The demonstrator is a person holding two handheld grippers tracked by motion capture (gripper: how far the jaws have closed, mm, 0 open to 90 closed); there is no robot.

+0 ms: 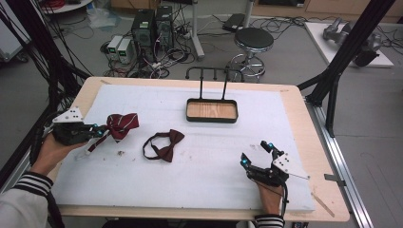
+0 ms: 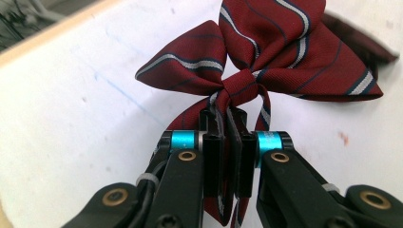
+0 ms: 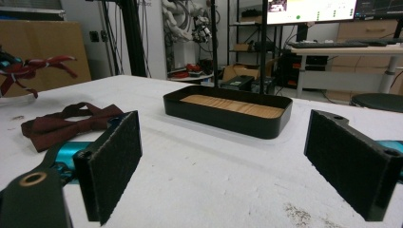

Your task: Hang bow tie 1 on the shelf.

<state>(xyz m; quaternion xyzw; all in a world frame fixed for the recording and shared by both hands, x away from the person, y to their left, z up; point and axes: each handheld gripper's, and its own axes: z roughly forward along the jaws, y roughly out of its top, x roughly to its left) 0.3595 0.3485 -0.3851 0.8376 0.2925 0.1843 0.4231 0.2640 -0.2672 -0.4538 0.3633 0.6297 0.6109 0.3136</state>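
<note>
A striped maroon bow tie (image 1: pixel 121 125) hangs just above the white mat at the left. My left gripper (image 1: pixel 100 131) is shut on its tail, just below the knot (image 2: pixel 241 85); the pads (image 2: pixel 214 156) pinch the striped fabric between them. A plain dark-red bow tie (image 1: pixel 165 145) with a looped strap lies flat on the mat in the middle, also seen low at the left as the plain bow tie (image 3: pixel 66 122). My right gripper (image 1: pixel 257 154) rests near the front right of the mat, jaws wide apart with nothing between the pads (image 3: pixel 116 161).
A black tray with a wooden floor (image 1: pixel 211 110) stands at the back centre under a black hook rack (image 1: pixel 214 73); its rim (image 3: pixel 223 118) faces my right gripper. The white mat (image 1: pixel 204 171) covers most of the wooden table. A stool (image 1: pixel 253 40) stands beyond.
</note>
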